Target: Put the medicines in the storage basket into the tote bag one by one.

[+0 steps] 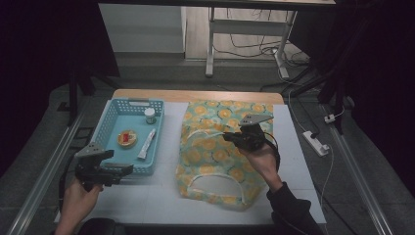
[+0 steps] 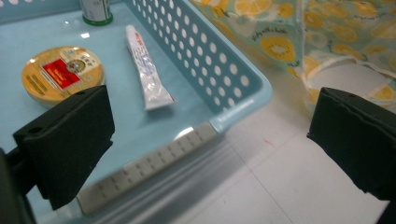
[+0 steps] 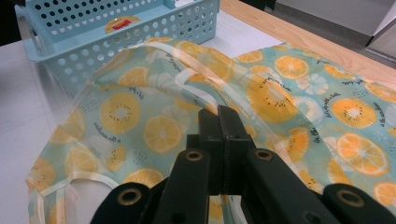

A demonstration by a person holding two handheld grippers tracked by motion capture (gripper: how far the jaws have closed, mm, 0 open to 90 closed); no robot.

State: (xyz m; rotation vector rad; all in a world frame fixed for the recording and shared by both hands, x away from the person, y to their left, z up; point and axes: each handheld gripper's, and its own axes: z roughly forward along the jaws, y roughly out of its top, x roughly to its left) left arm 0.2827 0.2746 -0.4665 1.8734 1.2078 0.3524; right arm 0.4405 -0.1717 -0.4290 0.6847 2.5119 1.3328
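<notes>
A citrus-print fabric bag (image 1: 210, 156) lies flat on the white table, with one white handle loop near the front edge. My right gripper (image 1: 227, 137) is over the bag's middle. In the right gripper view its jaws (image 3: 218, 112) are shut on the bag's other white handle (image 3: 198, 79), which lifts the cloth (image 3: 121, 112) a little. My left gripper (image 1: 122, 171) hovers open at the front right corner of the light blue basket (image 1: 157, 139). Between its jaws (image 2: 210, 116) are the basket's corner (image 2: 243, 93) and bare table. Nothing is held there.
The basket holds a round yellow-red tin (image 2: 62, 73), a white tube (image 2: 145, 70) and a small bottle (image 2: 95, 11). The table's wooden far edge (image 1: 195, 95) lies behind the bag. A power strip (image 1: 315, 143) and cables lie on the floor at the right.
</notes>
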